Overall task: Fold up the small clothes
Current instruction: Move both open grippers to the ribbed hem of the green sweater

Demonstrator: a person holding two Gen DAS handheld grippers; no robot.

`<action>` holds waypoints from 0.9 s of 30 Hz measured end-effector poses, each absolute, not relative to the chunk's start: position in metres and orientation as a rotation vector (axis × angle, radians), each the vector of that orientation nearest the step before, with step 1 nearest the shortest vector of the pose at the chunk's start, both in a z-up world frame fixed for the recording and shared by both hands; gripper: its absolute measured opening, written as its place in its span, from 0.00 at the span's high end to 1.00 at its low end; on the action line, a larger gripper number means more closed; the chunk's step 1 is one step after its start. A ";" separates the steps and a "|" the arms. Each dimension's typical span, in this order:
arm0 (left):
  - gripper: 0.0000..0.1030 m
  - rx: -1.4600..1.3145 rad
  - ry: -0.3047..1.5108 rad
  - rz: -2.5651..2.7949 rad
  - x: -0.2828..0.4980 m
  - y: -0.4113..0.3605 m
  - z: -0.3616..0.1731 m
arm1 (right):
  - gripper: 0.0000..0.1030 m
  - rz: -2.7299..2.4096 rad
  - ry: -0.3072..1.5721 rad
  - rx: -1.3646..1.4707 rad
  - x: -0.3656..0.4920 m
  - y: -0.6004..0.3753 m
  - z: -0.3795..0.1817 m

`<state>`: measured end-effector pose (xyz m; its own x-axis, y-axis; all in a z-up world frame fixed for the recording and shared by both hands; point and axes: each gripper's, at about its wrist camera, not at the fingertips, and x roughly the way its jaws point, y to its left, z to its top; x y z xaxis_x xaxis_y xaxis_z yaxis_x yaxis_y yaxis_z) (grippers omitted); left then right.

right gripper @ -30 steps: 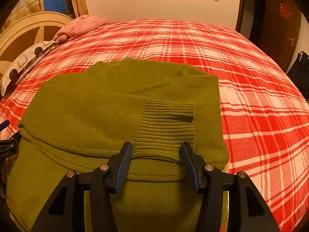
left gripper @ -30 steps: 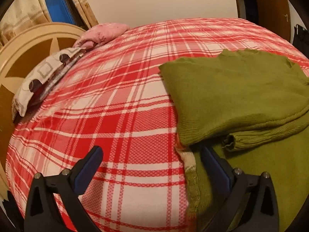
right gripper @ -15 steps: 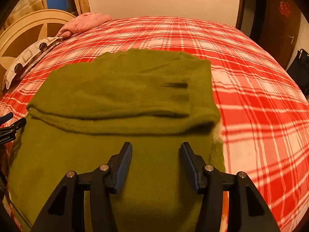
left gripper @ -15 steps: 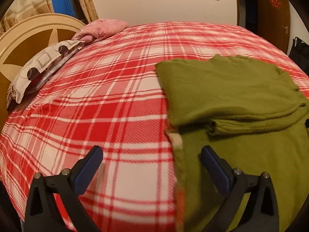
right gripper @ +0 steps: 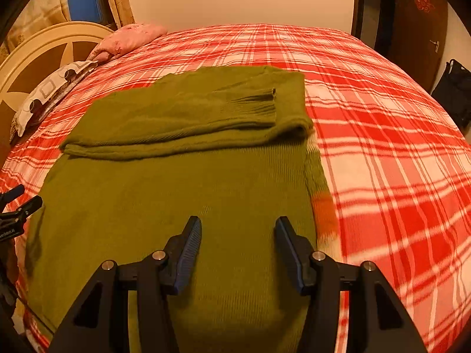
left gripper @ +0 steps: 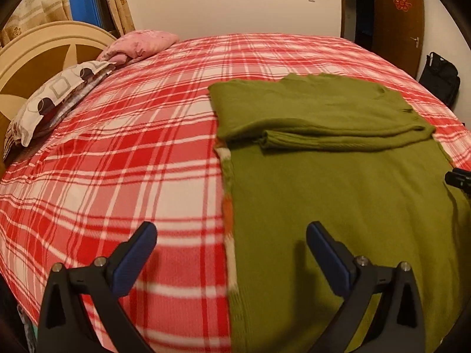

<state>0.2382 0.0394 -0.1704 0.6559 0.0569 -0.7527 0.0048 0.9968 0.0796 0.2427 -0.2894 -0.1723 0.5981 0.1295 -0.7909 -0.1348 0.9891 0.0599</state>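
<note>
An olive green knitted sweater (left gripper: 338, 194) (right gripper: 182, 206) lies flat on the red plaid bed (left gripper: 117, 158) (right gripper: 397, 153). Its upper part and both sleeves are folded across the body, one ribbed cuff (right gripper: 259, 104) resting on top. My left gripper (left gripper: 231, 235) hovers open over the sweater's left edge, nothing between its blue pads. My right gripper (right gripper: 238, 229) hangs open above the lower right of the sweater, also holding nothing. Each gripper's tip shows at the edge of the other's view: the right gripper (left gripper: 459, 178) and the left gripper (right gripper: 17, 203).
A patterned pillow (left gripper: 56, 97) and a pink pillow (left gripper: 141, 44) lie by the cream headboard (left gripper: 44, 47) at the left. A wooden door (left gripper: 397, 14) and a black bag (left gripper: 438, 76) stand beyond the bed's far right side.
Both grippers have drawn back toward the near edge of the bed, away from the folded sleeves. More of the sweater's lower body shows now. The sweater itself has not shifted.
</note>
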 end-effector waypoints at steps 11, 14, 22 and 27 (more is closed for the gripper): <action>0.00 0.072 0.879 0.008 0.194 0.034 -0.172 | 0.48 0.126 0.929 -0.015 0.183 -0.299 -0.173; 0.00 0.035 0.917 -0.013 0.174 0.035 -0.176 | 0.48 0.116 0.940 -0.009 0.162 -0.303 -0.175; 0.07 -0.005 0.998 -0.042 0.124 0.037 -0.198 | 0.48 0.087 0.947 -0.038 0.108 -0.312 -0.178; 0.14 -0.035 1.019 -0.045 0.112 0.038 -0.199 | 0.48 0.068 0.959 -0.019 0.087 -0.320 -0.182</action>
